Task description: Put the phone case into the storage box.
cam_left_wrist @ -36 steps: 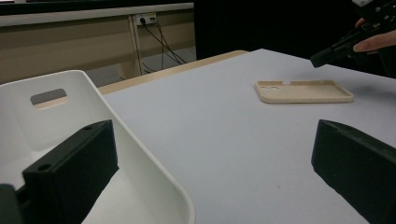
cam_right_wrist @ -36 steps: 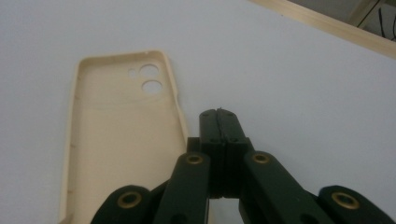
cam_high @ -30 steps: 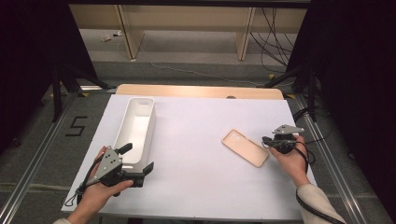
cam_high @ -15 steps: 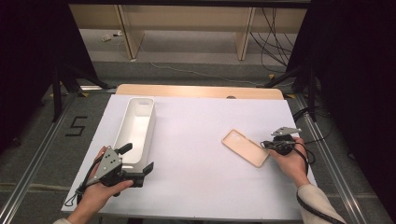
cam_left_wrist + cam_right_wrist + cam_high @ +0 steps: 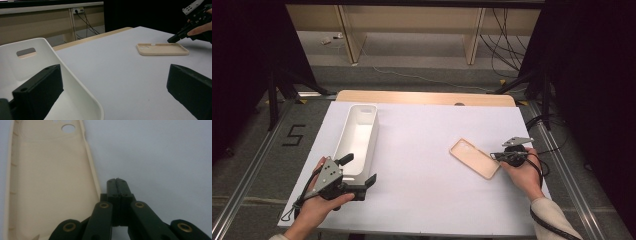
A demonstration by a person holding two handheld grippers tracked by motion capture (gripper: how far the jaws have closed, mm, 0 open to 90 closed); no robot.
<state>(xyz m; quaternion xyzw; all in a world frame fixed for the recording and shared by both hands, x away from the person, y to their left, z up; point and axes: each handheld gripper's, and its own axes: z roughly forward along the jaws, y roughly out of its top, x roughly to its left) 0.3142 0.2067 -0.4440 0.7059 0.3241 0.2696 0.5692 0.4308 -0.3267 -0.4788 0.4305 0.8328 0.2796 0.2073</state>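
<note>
Seemingly matte white tabletop (image 5: 422, 165), beige phone case (image 5: 475, 158), grey floor (image 5: 412, 65), dark surroundings

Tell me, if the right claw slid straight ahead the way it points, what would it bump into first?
Probably nothing: the shut right claw points past the beige phone case, just beside its long edge, over bare white table. It might graze that edge.

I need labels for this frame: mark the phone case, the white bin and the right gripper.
phone case (image 5: 475, 158), high view, middle of its inner face
white bin (image 5: 343, 141), high view, left wall
right gripper (image 5: 117, 180), right gripper view, shut fingertips
</note>
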